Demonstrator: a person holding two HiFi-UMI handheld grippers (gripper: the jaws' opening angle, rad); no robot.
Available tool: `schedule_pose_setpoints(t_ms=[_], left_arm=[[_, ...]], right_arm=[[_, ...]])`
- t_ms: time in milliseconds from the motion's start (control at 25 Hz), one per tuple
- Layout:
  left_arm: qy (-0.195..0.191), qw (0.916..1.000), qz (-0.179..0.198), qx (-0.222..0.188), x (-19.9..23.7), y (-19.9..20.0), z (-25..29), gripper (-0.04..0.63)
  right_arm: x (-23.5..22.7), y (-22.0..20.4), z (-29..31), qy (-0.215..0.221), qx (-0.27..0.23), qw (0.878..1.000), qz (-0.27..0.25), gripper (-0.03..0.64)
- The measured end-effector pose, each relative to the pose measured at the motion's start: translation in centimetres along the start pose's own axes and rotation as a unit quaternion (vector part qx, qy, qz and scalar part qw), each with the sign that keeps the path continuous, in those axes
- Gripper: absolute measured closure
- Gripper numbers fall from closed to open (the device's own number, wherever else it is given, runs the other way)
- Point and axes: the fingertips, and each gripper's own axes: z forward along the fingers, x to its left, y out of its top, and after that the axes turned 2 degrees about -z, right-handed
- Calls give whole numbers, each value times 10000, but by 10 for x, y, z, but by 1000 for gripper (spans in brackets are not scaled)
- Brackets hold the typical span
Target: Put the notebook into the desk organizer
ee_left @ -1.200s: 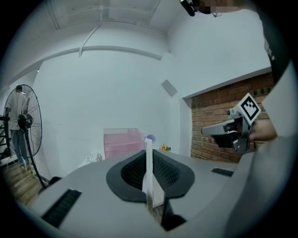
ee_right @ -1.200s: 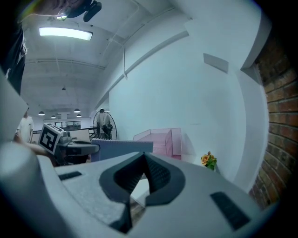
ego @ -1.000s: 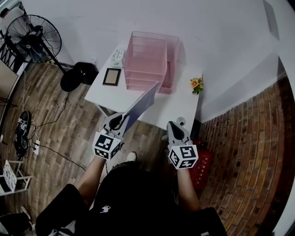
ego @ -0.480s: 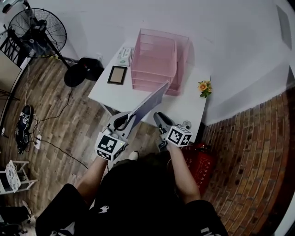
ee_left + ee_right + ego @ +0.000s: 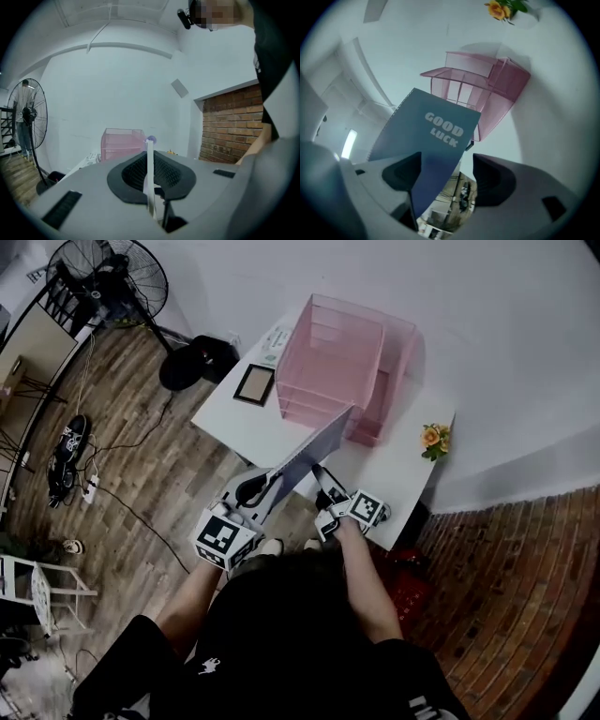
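Observation:
A dark blue-grey notebook [image 5: 314,454] marked "GOOD LUCK" [image 5: 440,129] is held up on edge above the front of the white table [image 5: 246,423]. My left gripper [image 5: 265,489] is shut on its near lower corner; in the left gripper view the notebook [image 5: 149,159] stands edge-on between the pads of that gripper [image 5: 153,180]. My right gripper [image 5: 320,481] is beside it, jaws opening, with the notebook's lower corner between them and a gap on the right side [image 5: 447,176]. The pink desk organizer [image 5: 343,367] stands at the back of the table, beyond the notebook.
A small framed picture [image 5: 254,384] and a white packet [image 5: 275,341] lie left of the organizer. An orange flower [image 5: 432,437] sits at the table's right end. A standing fan [image 5: 117,279] and cables are on the wooden floor at the left; brick flooring lies to the right.
My right gripper has swung left from the table's front right to the notebook and opened its jaws around the lower corner. The left gripper keeps holding the notebook up.

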Motion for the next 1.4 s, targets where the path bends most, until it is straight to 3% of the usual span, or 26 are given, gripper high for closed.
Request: schedule_pose_setpoints(t_ms=[160, 360, 480, 600, 800, 880, 960, 1040, 1120, 1280, 1400], left_arm=[[63, 9991, -419, -101, -9, 2, 4, 565], [220, 9962, -819, -219, -17, 4, -2, 565], [351, 9930, -1097, -278, -19, 3, -6, 565], [364, 9921, -1146, -343, -23, 4, -10, 565], [430, 9863, -1539, -415, -22, 6, -15, 565], [445, 9854, -1583, -436, -18, 6, -18, 565], [454, 9853, -1582, -466, -13, 7, -22, 565], [475, 9862, -1511, -486, -7, 6, -26, 565], [547, 9860, -1499, -492, 0, 4, -31, 565], [690, 9887, -1279, -355, 13, -8, -34, 565], [759, 9898, -1179, -247, 22, -22, -34, 564]], right_arm=[[1, 9, 4, 989, -202, 9915, 825, 238], [22, 15, 2, 2277, -421, 9572, 1736, 233], [19, 15, 2, 2394, -399, 9511, 1910, 235], [19, 4, 4, 2517, -251, 9454, 2058, 233], [30, -2, 5, 2977, -371, 9191, 2556, 235], [27, -2, 4, 2974, -406, 9148, 2704, 280], [24, -1, 0, 2963, -442, 9152, 2695, 299], [20, 1, -6, 2925, -515, 9198, 2565, 418], [20, 3, -11, 2879, -599, 9236, 2461, 495], [18, 3, -17, 2579, -670, 9397, 2144, 578], [17, 4, -23, 2370, -770, 9486, 1949, 588]])
